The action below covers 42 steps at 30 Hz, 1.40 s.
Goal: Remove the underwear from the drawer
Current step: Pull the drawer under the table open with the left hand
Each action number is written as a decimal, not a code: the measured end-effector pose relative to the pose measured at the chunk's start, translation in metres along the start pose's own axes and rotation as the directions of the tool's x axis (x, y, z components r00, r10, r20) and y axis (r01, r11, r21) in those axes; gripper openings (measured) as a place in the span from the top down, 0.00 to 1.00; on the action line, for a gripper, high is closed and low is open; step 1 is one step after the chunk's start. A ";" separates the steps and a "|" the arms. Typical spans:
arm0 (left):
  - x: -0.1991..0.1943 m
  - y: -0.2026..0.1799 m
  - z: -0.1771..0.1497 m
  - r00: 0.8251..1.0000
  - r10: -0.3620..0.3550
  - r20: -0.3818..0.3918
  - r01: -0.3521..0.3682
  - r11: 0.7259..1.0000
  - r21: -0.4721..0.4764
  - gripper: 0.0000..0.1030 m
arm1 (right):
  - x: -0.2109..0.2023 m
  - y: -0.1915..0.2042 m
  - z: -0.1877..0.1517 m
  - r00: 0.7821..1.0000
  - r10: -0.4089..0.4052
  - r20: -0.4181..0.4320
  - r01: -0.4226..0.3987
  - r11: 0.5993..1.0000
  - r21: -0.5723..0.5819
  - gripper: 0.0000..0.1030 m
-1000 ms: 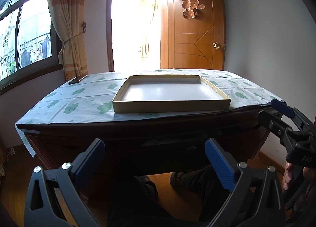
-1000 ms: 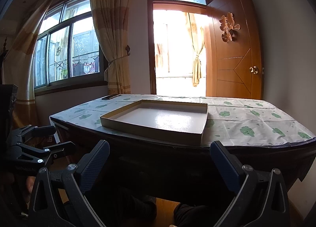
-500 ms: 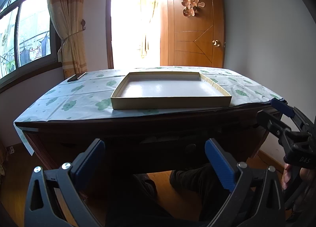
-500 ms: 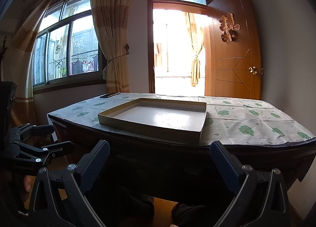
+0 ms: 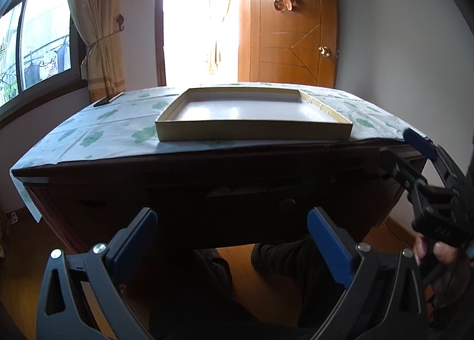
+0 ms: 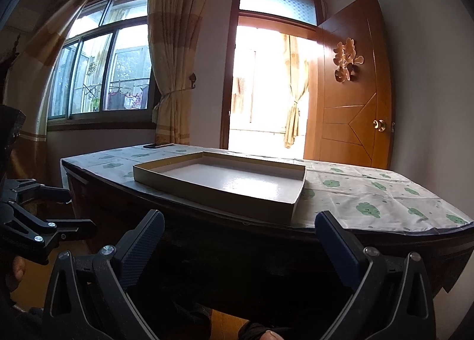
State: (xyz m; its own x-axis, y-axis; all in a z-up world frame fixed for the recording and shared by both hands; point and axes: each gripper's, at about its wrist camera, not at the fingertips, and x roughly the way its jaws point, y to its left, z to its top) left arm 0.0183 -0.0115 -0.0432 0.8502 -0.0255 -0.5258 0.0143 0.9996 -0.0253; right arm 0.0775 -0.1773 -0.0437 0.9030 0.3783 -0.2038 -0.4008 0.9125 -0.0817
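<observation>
The left gripper (image 5: 232, 239) is hovering wide open and holding nothing at the bottom of the frame, facing the dark front of the table (image 5: 89, 144). The right gripper (image 6: 240, 239) is likewise gaping with nothing between its fingers. The drawer (image 5: 246, 200) is sitting in shadow at frame centre; whether underwear is lying inside cannot be told. A shallow box (image 5: 251, 132) is resting on the table.

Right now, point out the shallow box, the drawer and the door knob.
shallow box (image 5: 251, 132): left wrist view, near side wall.
drawer (image 5: 248, 206): left wrist view, dark front panel under the tabletop.
door knob (image 6: 379, 125): right wrist view, the brass ball.
</observation>
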 end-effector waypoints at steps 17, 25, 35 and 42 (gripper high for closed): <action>0.033 -0.005 0.010 0.999 -0.016 0.044 0.016 1.000 0.013 0.00 | 0.067 -0.019 -0.026 0.991 -0.080 0.106 0.092 0.990 -0.105 0.01; 0.051 -0.003 0.017 0.999 -0.007 0.043 0.007 1.000 -0.007 0.00 | 0.082 -0.026 -0.036 0.986 -0.100 0.131 0.114 0.988 -0.107 0.01; 0.067 -0.015 0.023 0.999 0.006 0.052 -0.008 0.999 0.043 0.00 | 0.091 -0.035 -0.042 0.985 -0.079 0.154 0.092 0.992 -0.082 0.01; 0.067 -0.019 0.016 1.000 -0.013 0.027 0.012 0.999 0.047 0.00 | 0.090 -0.039 -0.042 0.987 -0.065 0.147 0.078 0.994 -0.082 0.01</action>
State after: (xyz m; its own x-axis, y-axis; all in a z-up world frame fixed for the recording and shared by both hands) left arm 0.0837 -0.0322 -0.0641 0.8640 -0.0382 -0.5021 0.0492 0.9988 0.0087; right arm 0.1682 -0.1853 -0.0994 0.9402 0.3365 -0.0526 -0.3404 0.9234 -0.1776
